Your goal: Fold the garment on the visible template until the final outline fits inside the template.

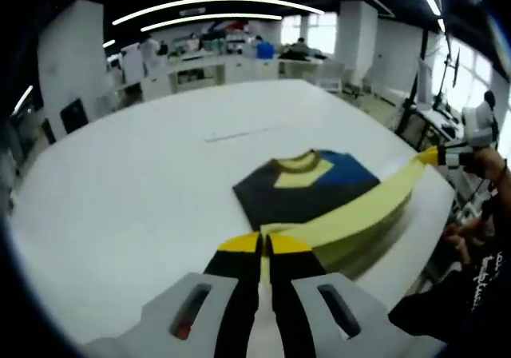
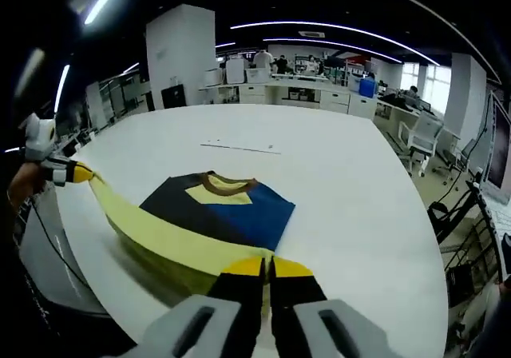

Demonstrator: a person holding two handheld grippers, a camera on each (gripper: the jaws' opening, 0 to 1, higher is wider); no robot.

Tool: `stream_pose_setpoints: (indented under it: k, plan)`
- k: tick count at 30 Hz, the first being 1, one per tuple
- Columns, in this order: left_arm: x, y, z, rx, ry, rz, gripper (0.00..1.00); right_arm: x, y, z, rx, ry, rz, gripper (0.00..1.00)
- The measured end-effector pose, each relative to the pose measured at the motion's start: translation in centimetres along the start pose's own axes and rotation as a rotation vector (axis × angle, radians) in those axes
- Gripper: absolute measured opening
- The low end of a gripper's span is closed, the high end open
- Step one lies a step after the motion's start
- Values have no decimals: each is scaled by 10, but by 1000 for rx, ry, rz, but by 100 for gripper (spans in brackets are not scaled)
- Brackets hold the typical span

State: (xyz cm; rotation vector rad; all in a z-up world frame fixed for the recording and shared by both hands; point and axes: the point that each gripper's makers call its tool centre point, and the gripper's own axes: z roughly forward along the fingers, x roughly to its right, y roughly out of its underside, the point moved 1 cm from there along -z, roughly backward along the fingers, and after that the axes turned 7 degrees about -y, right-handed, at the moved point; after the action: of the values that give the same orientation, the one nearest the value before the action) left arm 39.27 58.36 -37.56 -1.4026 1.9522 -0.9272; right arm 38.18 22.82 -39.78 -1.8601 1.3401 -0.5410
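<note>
A wide white tabletop (image 1: 120, 206) carries a colour-block T-shirt (image 1: 307, 186), which lies near the tabletop's near edge, well apart from its far edge. The T-shirt's body shows dark navy, blue and pale yellow panels with a brown collar (image 2: 226, 184) pointing toward the far edge. Its pale yellow hem (image 2: 172, 242) is lifted off the tabletop and stretched taut in a band along the near edge, between the 2 grippers. The left gripper (image 1: 264, 243) has its jaws clenched on one end of that hem; it also appears at the left of the right gripper view (image 2: 76, 172). The right gripper (image 2: 266, 267) has its jaws pinched closed on the other end. A thin line (image 2: 239, 148) is marked on the tabletop beyond the collar.
</note>
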Motion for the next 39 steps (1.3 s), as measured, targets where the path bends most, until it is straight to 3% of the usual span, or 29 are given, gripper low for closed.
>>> stream_pose_setpoints:
  k: [24, 32, 39]
  plan:
    - [-25, -75, 54, 190, -104, -60, 0, 35, -71, 42, 127, 35, -19, 0]
    - [-29, -90, 77, 223, -136, -83, 0, 50, -85, 62, 185, 69, 17, 0]
    - [-36, -86, 104, 199, -161, -107, 0, 62, -84, 90, 195, 73, 69, 0]
